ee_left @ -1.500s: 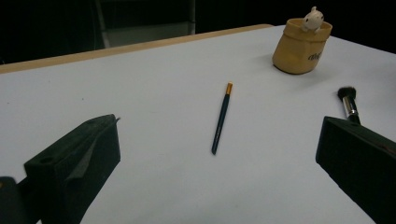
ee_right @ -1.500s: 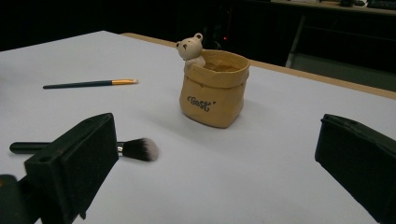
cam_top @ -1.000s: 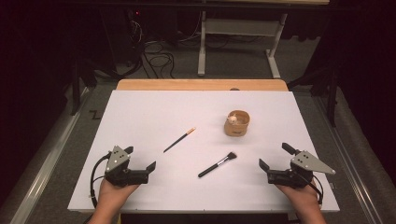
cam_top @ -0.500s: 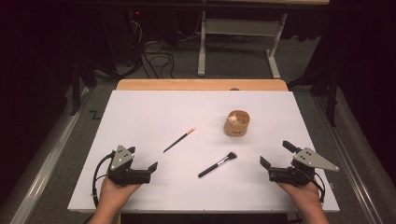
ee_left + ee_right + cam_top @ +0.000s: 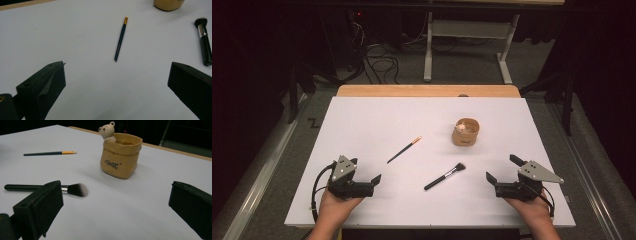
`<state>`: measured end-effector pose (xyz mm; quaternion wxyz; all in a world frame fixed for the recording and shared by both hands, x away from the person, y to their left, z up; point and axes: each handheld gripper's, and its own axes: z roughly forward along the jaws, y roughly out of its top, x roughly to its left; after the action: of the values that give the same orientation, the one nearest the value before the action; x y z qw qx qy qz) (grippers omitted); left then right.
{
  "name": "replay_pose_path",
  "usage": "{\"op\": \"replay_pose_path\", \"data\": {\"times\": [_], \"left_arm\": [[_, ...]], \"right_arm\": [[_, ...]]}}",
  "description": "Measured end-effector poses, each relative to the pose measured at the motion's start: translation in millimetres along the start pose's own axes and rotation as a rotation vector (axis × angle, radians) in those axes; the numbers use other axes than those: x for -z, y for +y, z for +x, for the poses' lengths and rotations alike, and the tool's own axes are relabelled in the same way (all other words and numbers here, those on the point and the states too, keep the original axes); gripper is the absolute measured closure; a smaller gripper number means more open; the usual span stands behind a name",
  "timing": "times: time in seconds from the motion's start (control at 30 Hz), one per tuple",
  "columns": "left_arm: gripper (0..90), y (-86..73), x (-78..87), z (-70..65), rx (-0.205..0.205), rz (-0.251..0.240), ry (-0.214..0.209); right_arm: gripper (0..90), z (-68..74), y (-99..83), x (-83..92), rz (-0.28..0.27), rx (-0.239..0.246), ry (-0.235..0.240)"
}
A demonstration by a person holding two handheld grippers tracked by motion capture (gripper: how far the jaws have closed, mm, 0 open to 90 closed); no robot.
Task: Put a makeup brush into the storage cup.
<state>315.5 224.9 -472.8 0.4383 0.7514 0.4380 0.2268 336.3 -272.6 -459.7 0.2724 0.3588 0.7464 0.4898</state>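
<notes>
The tan pot [image 5: 465,132] stands upright on the white tabletop [image 5: 362,120], toward the far right, shaped like a rolled-down paper bag; a small bear figure [image 5: 107,130] peeks over its rim, and I cannot tell what else lies inside. Nearer to me, between my two hands, the makeup brush [image 5: 444,176] lies flat with its black handle pointing toward my left and its bristles toward the pot, well apart from it. Farther left and back lies the thin dark pencil [image 5: 404,149] with a gold tip, also flat, apart from both the brush and the pot. My left tongs [image 5: 368,178] rest at the near left edge with jaws spread wide and nothing between them; my right tongs [image 5: 502,170] sit at the near right edge, likewise wide and empty. Nothing stands between either tongs and the brush or pencil. The left gripper view looks along the pencil, almost straight ahead, with the brush off at the right edge and just the base of the pot at the top. The right gripper view shows the lettering on the pot's front and the white-tipped bristles of the brush, details too small to read from the high view.
</notes>
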Motion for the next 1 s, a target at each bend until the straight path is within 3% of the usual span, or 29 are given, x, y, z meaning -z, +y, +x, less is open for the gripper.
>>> {"op": "replay_pose_path", "data": {"times": [0.33, 0.73, 0.8, 1.0], "left_arm": [[2.3, 5.0, -1.5, 1.8, 0.001, 0.053, 0.009], [0.7, 16.9, -4.5, 4.8, 0.044, 0.123, 0.001], [0.6, 20.2, -3.2, 4.3, 0.031, 0.118, 0.012], [0.3, 27.9, -4.3, 1.6, -0.018, 0.178, 0.024]], "right_arm": [[0.3, 7.3, -6.2, 1.4, 0.007, 0.031, 0.014], [0.2, 2.8, 1.7, 3.0, -0.062, 0.006, 0.048], [0.2, 2.6, 2.7, 2.9, -0.068, 0.002, 0.052], [0.3, 5.6, 2.7, 6.4, -0.073, -0.005, 0.056]]}}
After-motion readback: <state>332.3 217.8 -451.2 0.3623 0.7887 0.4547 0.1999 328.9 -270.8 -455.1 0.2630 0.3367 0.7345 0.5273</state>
